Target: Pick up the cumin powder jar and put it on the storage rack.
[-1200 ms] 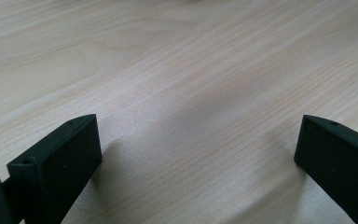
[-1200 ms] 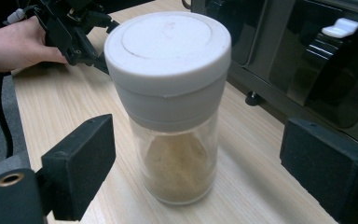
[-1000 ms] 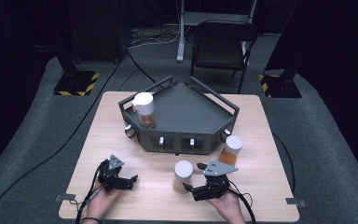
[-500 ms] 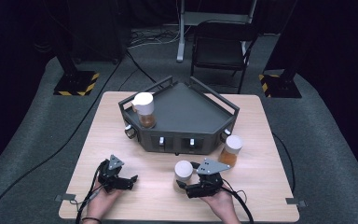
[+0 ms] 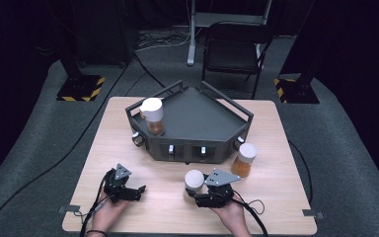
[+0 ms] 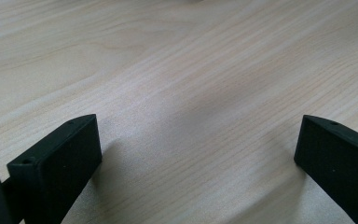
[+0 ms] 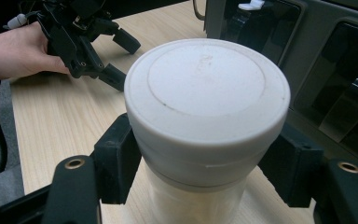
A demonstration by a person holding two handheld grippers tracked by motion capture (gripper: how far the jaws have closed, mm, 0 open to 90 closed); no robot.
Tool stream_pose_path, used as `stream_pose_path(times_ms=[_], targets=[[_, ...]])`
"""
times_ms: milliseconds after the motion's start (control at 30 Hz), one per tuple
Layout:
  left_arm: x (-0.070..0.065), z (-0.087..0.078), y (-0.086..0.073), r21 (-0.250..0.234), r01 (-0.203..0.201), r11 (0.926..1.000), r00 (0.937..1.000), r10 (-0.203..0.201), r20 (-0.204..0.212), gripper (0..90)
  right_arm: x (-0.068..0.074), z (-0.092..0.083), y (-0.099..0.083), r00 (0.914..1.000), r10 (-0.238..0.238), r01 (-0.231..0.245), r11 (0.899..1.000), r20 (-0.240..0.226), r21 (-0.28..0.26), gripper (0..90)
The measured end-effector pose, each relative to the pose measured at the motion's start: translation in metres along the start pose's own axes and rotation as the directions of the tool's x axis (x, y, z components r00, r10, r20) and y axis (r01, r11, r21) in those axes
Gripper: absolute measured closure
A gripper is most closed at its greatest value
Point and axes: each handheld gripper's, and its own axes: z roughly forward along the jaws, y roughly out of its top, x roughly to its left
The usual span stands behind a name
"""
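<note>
A jar with a white lid (image 5: 194,178) stands on the wooden table (image 5: 286,187) in front of the dark tray. My right gripper (image 5: 193,195) is shut on it, one jaw pressing each side just under the lid. The right gripper view has the jar (image 7: 207,98) up close between my right gripper (image 7: 200,175) jaws. My left gripper (image 5: 137,191) rests on the table at the front left, open, with bare wood between the jaws of the left gripper (image 6: 198,154). It also appears far off as the left gripper (image 7: 93,42), held by a hand.
A dark grey five-sided tray (image 5: 197,118) with raised rails sits mid-table, carrying an amber jar with a white lid (image 5: 152,114) at its left corner. Another amber jar (image 5: 245,159) stands on the table right of the tray front. A chair (image 5: 234,49) is behind the table.
My right gripper has slid left to the white-lidded jar and its jaws now sit around it. The left gripper has not moved.
</note>
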Motion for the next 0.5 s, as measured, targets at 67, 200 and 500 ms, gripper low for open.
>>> stream_pose_path(times_ms=[67, 200, 500], targets=[[0.0, 0.0, 0.0, 0.0, 0.0, 1.0, 1.0, 0.0, 0.0, 0.1, 0.001, 0.0, 0.001, 1.0, 0.002, -0.002, 1.0, 0.002, 0.001, 33.9], [0.0, 0.0, 0.0, 0.0, 0.0, 1.0, 1.0, 0.0, 0.0, 0.1, 0.002, 0.001, 0.005, 1.0, -0.003, 0.003, 1.0, 0.006, 0.016, 33.9], [0.0, 0.0, 0.0, 0.0, 0.0, 1.0, 1.0, 0.0, 0.0, 0.1, 0.002, -0.008, 0.021, 0.9991, 0.001, -0.001, 1.0, 0.043, 0.009, 33.9]])
